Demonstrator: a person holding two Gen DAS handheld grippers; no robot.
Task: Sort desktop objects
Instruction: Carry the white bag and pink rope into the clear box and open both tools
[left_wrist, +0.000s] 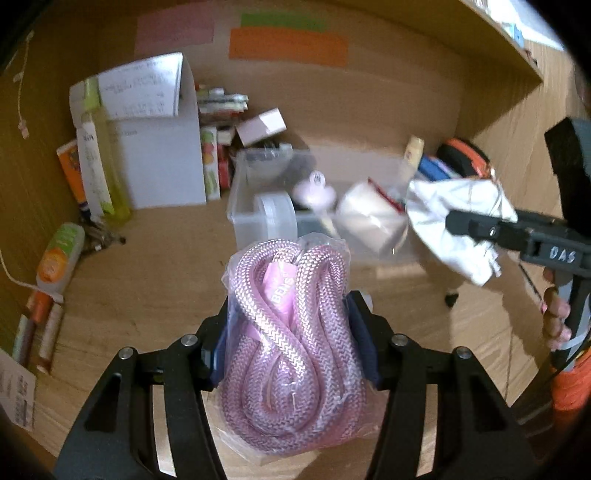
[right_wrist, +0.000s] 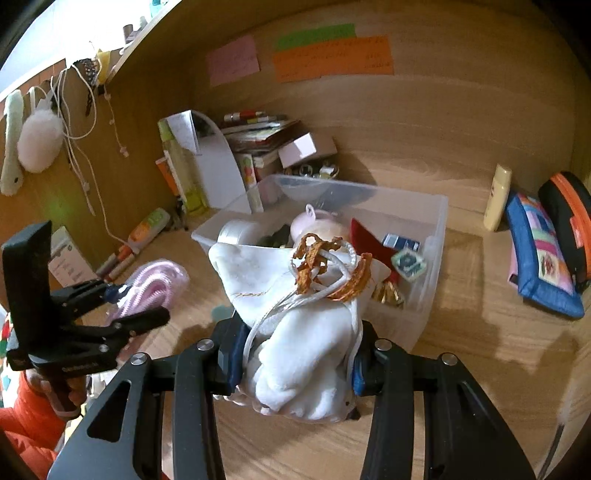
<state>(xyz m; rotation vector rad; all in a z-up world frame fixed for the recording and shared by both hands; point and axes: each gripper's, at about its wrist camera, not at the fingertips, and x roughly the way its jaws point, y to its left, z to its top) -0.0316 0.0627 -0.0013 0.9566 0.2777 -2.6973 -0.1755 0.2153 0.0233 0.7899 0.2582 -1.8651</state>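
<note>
My left gripper (left_wrist: 291, 332) is shut on a bagged coil of pink rope (left_wrist: 291, 350), held above the wooden desk in front of a clear plastic bin (left_wrist: 243, 221). My right gripper (right_wrist: 295, 365) is shut on a white drawstring pouch (right_wrist: 299, 354) with orange cord ends, just before the bin's (right_wrist: 432, 280) near wall. The pouch (left_wrist: 458, 221) and right gripper (left_wrist: 476, 229) show at the right of the left wrist view. The left gripper (right_wrist: 125, 302) with the rope (right_wrist: 155, 284) shows at the left of the right wrist view. The bin holds a tape roll, a pink toy and small items.
A white file holder (left_wrist: 162, 162) with books and bottles stands at the back left. Pens and a tube (left_wrist: 59, 258) lie at the left. A cream bottle (right_wrist: 496, 197), a patchwork pouch (right_wrist: 539, 254) and a black-orange case (right_wrist: 569, 221) sit at the right. Sticky notes are on the back wall.
</note>
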